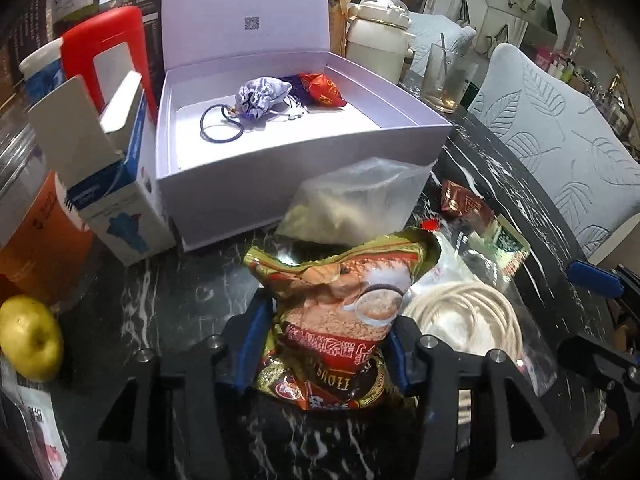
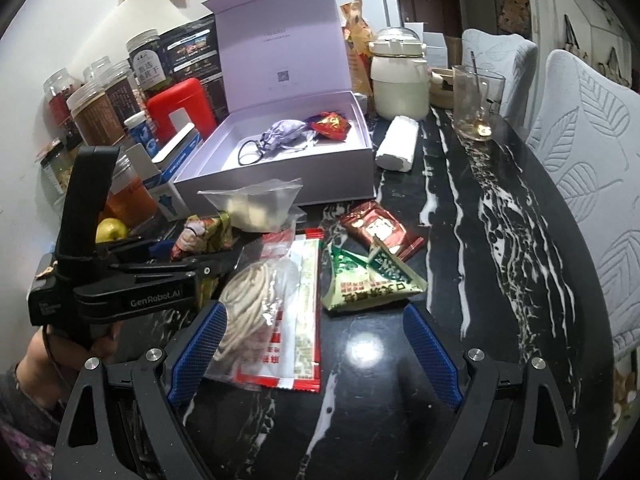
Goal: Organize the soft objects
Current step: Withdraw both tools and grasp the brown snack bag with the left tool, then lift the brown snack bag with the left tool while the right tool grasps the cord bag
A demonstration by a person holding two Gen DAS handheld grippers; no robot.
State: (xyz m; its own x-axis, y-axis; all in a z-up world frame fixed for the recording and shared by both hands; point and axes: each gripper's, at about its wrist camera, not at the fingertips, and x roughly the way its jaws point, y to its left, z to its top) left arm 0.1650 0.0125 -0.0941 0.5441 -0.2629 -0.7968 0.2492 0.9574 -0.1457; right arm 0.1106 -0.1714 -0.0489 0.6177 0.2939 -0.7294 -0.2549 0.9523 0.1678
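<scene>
My left gripper [image 1: 324, 344] has its jaws clamped on the gold snack bag [image 1: 340, 304] just above the desk [image 1: 192, 292], short of the lavender box [image 1: 304, 152], while my right gripper [image 2: 312, 360] gapes empty; that crinkly foil could slip mid-carry.

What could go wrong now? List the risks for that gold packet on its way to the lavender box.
1. The left gripper pinches the gold snack packet only at its crumpled lower part; it may slip or sag.
2. The clear plastic bag lies between the packet and the lavender box, so a low carry could drag it.
3. The box's front wall is raised; a low packet could catch on it.
</scene>
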